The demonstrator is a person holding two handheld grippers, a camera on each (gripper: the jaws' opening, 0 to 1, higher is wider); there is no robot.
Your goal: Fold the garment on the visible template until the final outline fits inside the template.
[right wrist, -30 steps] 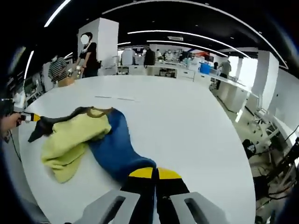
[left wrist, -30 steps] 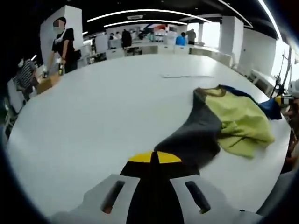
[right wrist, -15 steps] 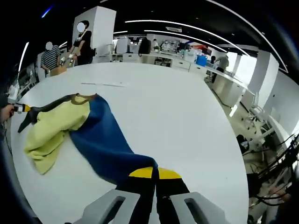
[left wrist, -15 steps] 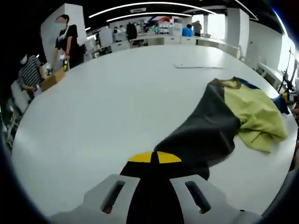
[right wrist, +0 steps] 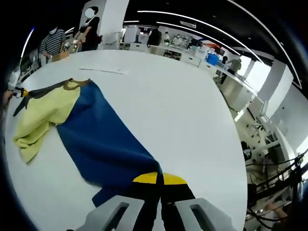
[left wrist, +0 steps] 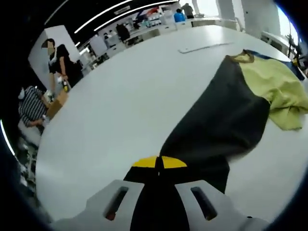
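Note:
A garment lies on the white table (left wrist: 115, 110), with a yellow-green body (left wrist: 279, 91), a dark grey sleeve (left wrist: 226, 125) and a blue sleeve (right wrist: 101, 139). My left gripper (left wrist: 159, 162) is shut on the end of the dark grey sleeve, which runs taut from its jaws up to the brown collar (left wrist: 243, 57). In the right gripper view, my right gripper (right wrist: 160, 179) is shut on the end of the blue sleeve, which spreads wide toward the yellow-green body (right wrist: 41, 118) at the left. Past the garment, a thin pale strip (right wrist: 103, 70) lies flat on the table.
The same thin strip (left wrist: 199, 46) shows beyond the collar. Two people (left wrist: 57, 57) stand at the table's far edge by a brown box (left wrist: 55, 103). Desks and more people fill the room behind. The table's edge (right wrist: 250, 192) drops off at the right, with cables on the floor.
Both grippers have drawn outward with their sleeves. The grey and blue sleeves now lie longer, wider and flatter, and the yellow-green body has spread out.

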